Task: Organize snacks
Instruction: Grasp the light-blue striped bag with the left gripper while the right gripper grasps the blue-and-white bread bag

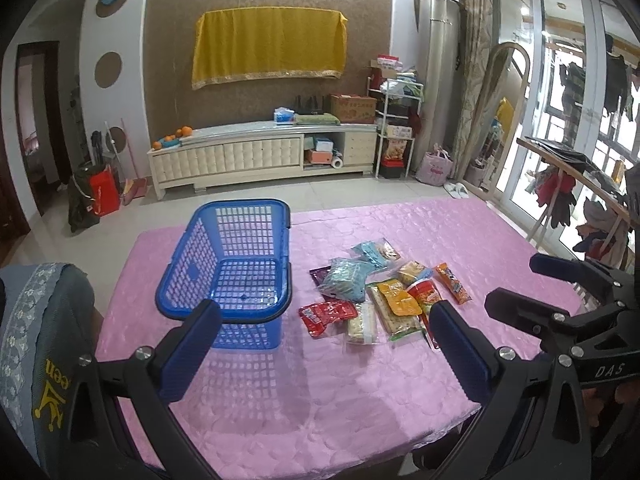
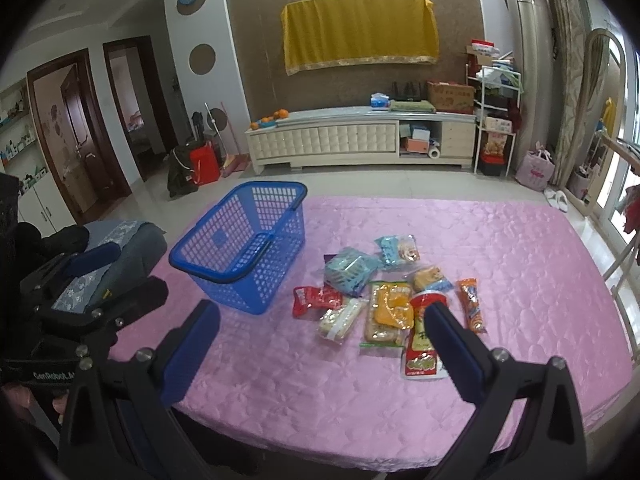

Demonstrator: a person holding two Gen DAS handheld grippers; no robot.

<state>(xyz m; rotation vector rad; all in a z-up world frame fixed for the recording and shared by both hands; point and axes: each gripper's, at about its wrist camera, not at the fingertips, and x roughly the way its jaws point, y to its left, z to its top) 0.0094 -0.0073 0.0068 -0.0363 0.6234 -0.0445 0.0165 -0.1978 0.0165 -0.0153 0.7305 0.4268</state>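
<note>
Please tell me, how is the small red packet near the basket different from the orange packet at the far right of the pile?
The red packet is short and crumpled; the orange packet is long, narrow and flat. The red packet lies beside the blue basket, touching other snacks; the orange packet lies at the pile's right edge, nearly alone. Both lie flat on the pink tablecloth, outside the basket.

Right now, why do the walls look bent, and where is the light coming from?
Both views are fisheye: straight lines bow near the dark, rounded corners. In the left wrist view, daylight floods through the glass doors, washed out bright; the basket casts a grid shadow toward the camera on the pink cloth. In the right wrist view, the cloth shows soft sheen, and the snacks stay sharp.
</note>
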